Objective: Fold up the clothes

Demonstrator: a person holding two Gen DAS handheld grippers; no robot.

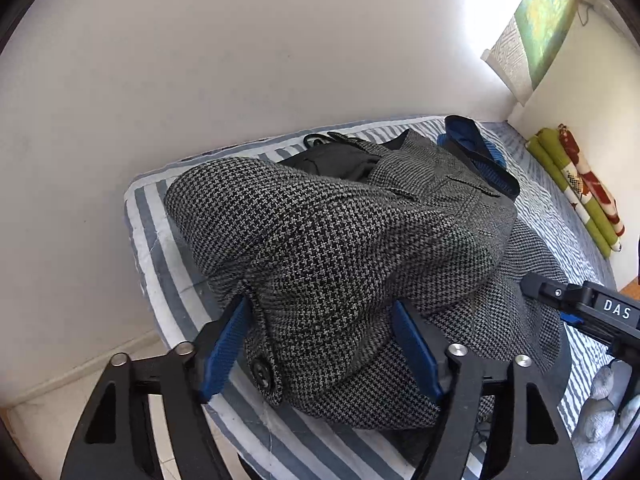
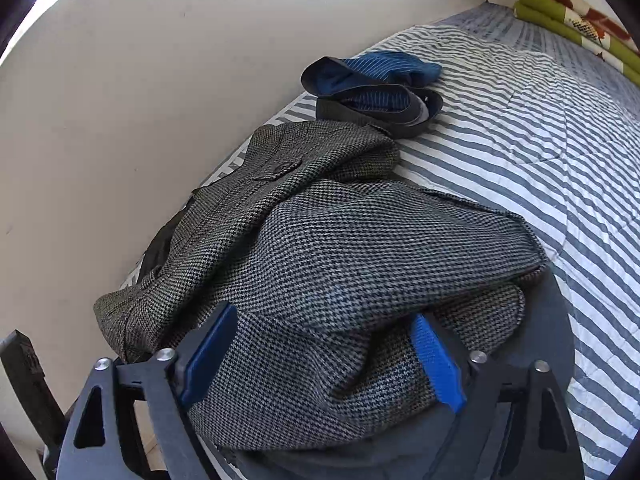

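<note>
So we've got the houndstooth jacket bunched on the striped bed, running lengthwise away from us toward the blue garment. Both grippers sit at its near end: left gripper spread wide around the buttoned cuff, right gripper spread too, fabric mounded between its fingers. Neither looks nearer, honestly.

Both wrist cameras sit low and close over the bed's foot end, each looking forward between its own 2 blue-padded fingers. The left view faces along the striped bedspread toward the far corner; the right view angles toward the wall. Both share the houndstooth jacket and blue-lined garment.
</note>
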